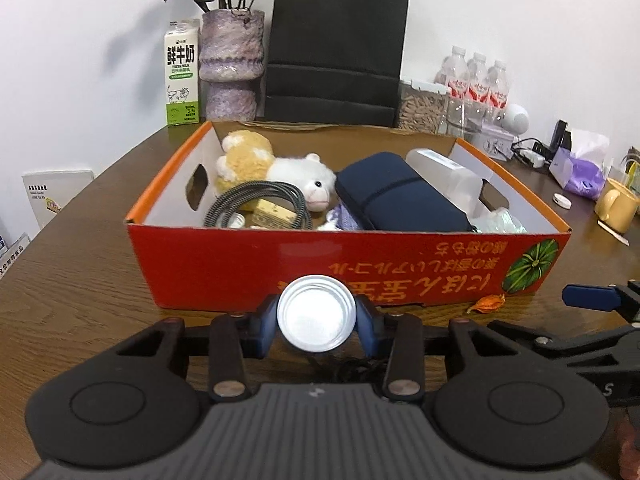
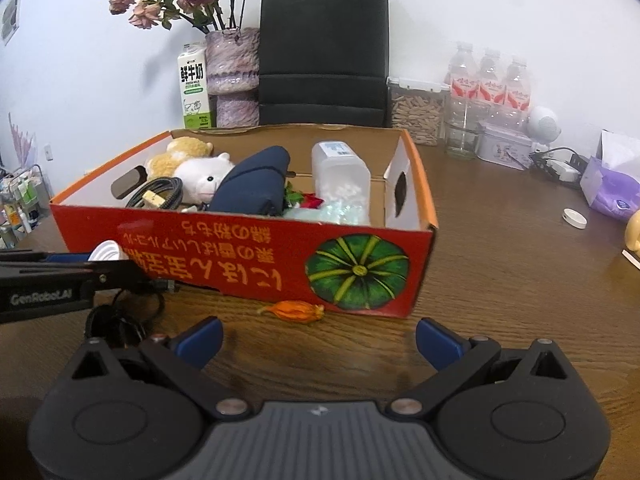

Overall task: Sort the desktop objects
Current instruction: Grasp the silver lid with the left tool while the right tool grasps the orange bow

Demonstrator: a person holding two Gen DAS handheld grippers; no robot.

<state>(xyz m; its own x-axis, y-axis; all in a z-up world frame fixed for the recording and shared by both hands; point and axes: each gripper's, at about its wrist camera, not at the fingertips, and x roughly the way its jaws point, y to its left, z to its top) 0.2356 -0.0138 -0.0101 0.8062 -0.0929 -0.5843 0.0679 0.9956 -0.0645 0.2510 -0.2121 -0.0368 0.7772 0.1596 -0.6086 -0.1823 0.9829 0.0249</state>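
My left gripper (image 1: 316, 314) is shut on a round white lid-like disc (image 1: 316, 312), its blue pads pressing on both sides, just in front of the red cardboard box (image 1: 240, 268). In the right wrist view the disc (image 2: 106, 252) shows edge-on at the left. The box holds plush toys (image 1: 280, 172), a coiled cable (image 1: 256, 200), a navy pouch (image 1: 396, 196) and a clear plastic container (image 1: 448, 180). My right gripper (image 2: 318, 340) stands open over bare table near the box's front, with nothing between its fingers. A dried orange flower (image 2: 296, 311) lies ahead of it.
Along the back wall stand a milk carton (image 1: 182, 76), a vase (image 1: 232, 68), a black paper bag (image 1: 336, 52) and water bottles (image 1: 476, 80). A yellow mug (image 1: 616, 204), a small white cap (image 2: 575, 218) and a purple tissue pack (image 2: 612, 188) sit right. A black cord (image 2: 120, 320) lies under the left gripper.
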